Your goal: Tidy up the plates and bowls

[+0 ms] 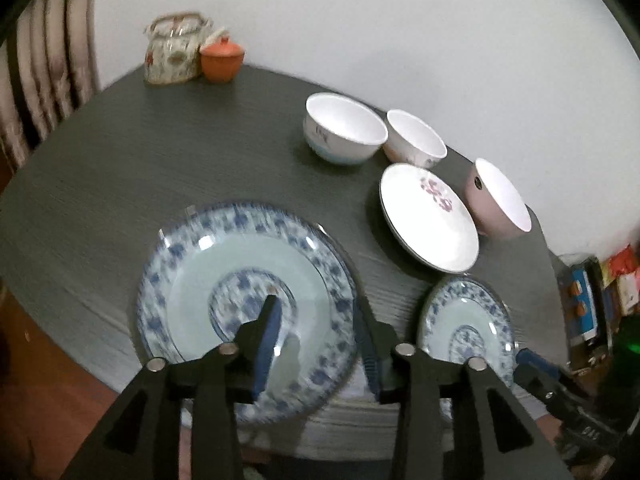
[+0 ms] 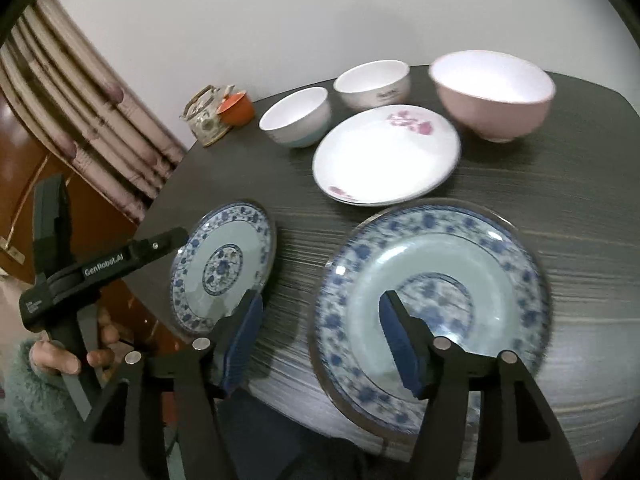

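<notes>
A large blue-patterned plate [image 1: 248,304] [image 2: 436,300] lies near the table's front edge. A small blue-patterned plate [image 1: 466,326] [image 2: 224,264] lies beside it. A white plate with pink flowers [image 1: 428,216] [image 2: 386,154], two white bowls [image 1: 344,128] [image 1: 416,138] [image 2: 296,118] [image 2: 372,82] and a pink bowl [image 1: 500,204] [image 2: 492,92] stand farther back. My left gripper [image 1: 318,316] is open, its jaws either side of the large plate's right rim. My right gripper [image 2: 320,300] is open, its jaws either side of the large plate's left rim.
A patterned teapot [image 1: 174,50] [image 2: 204,114] and an orange lidded cup [image 1: 222,58] [image 2: 236,108] stand at the table's far edge by a curtain [image 2: 92,120]. The dark round table [image 1: 120,168] drops off close in front. Boxes [image 1: 592,292] lie at the right.
</notes>
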A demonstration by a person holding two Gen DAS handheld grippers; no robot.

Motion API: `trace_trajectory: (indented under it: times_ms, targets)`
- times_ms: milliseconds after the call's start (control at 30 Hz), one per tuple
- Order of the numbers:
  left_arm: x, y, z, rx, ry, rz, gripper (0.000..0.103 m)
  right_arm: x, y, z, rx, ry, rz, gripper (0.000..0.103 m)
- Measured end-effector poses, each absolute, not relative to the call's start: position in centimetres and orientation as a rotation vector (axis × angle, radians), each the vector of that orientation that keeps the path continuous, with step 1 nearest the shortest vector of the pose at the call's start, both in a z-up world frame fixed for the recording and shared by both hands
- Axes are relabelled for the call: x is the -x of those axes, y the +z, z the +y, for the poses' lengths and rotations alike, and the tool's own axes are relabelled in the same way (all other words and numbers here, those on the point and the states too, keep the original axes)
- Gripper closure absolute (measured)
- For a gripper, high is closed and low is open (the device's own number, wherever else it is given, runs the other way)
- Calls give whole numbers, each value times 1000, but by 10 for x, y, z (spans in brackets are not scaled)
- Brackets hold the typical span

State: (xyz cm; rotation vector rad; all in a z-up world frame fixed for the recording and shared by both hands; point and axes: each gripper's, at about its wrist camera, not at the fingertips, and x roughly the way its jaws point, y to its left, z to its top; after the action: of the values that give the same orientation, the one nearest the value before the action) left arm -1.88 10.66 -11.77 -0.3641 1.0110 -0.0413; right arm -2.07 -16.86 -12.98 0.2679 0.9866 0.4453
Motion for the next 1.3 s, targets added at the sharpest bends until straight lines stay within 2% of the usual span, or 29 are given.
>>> trace_trajectory:
  times_ms: [467, 733, 1300]
  targets:
    - [19, -127, 48, 352, -154, 1080, 61, 30, -144, -229, -294, 383, 1023, 44]
    - [14, -137, 29, 356, -186, 1128, 61, 21, -156, -266, -375, 327, 1014, 56]
    - [-5, -160, 13, 388, -246, 1213, 61, 7, -189, -297, -494, 274, 1100, 59]
